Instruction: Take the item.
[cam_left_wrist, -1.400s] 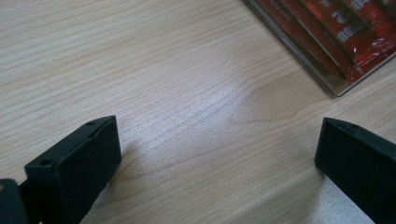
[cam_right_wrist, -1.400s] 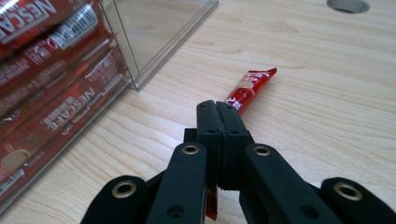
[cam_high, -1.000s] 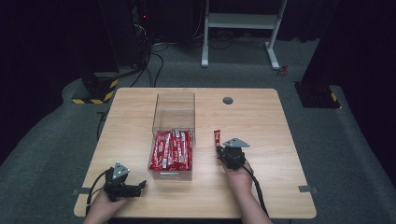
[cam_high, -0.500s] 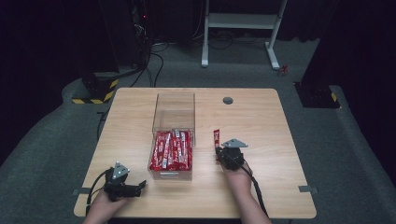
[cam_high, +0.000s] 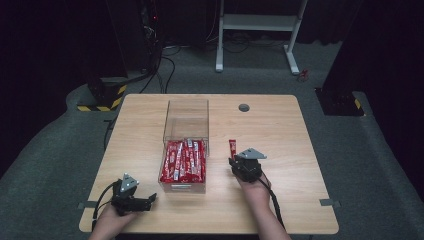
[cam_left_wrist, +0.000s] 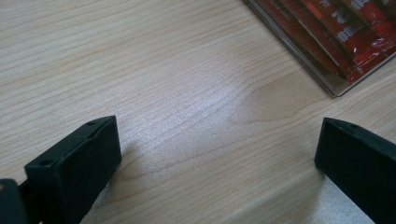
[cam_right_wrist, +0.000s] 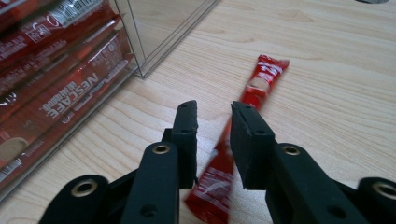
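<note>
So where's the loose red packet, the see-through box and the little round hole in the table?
loose red packet (cam_right_wrist: 263, 74), right gripper view, far end.
see-through box (cam_high: 186, 111), high view, back wall.
round hole (cam_high: 244, 107), high view, its middle.

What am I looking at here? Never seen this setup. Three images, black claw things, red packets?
No robot: a person sits at a wooden table and holds a hand-operated gripper in each hand. The high view looks down from above the person's side. The other two come from cameras riding on each gripper, looking along its black jaws.

On the table stands a clear plastic box with red Nescafe stick packets in its near half. One loose red stick lies on the wood right of the box.

The left gripper rests near the table's front edge, jaws wide apart over bare wood, holding nothing. The right gripper sits over the loose stick with its jaws narrowly apart; whether they touch the stick is unclear.
</note>
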